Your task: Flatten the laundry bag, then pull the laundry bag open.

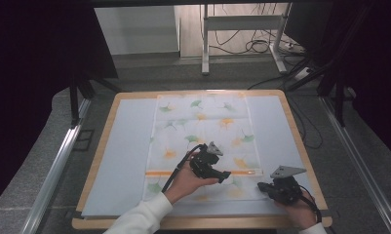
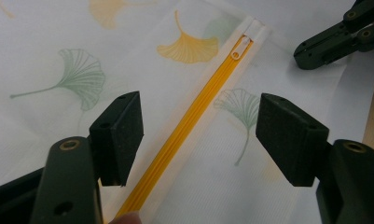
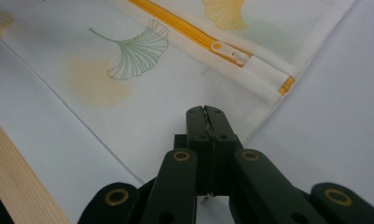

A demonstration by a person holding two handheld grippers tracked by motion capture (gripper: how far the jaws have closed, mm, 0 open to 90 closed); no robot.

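**Bag flat, zip nearly run out**

The bag [image 1: 203,141] lies flat on the table [image 1: 110,161]. Left tool [image 2: 198,135] hangs spread over the orange zip [image 2: 194,116], touching nothing. Right tool [image 3: 206,114] is pinched together at the bag's corner; whether cloth is caught, I can't tell.

A pale blue-grey mat [image 1: 120,156] covers the desk [image 1: 99,146] beneath both tongs, with a light wooden edge left bare around it. Beyond the desk, well away from the tongs, a white metal frame [image 1: 242,24] stands on the grey floor [image 1: 149,75], with black cables [image 1: 254,46] coiled at its foot. Off to the left tongs' side, a silver rail [image 1: 54,170] runs along the floor.
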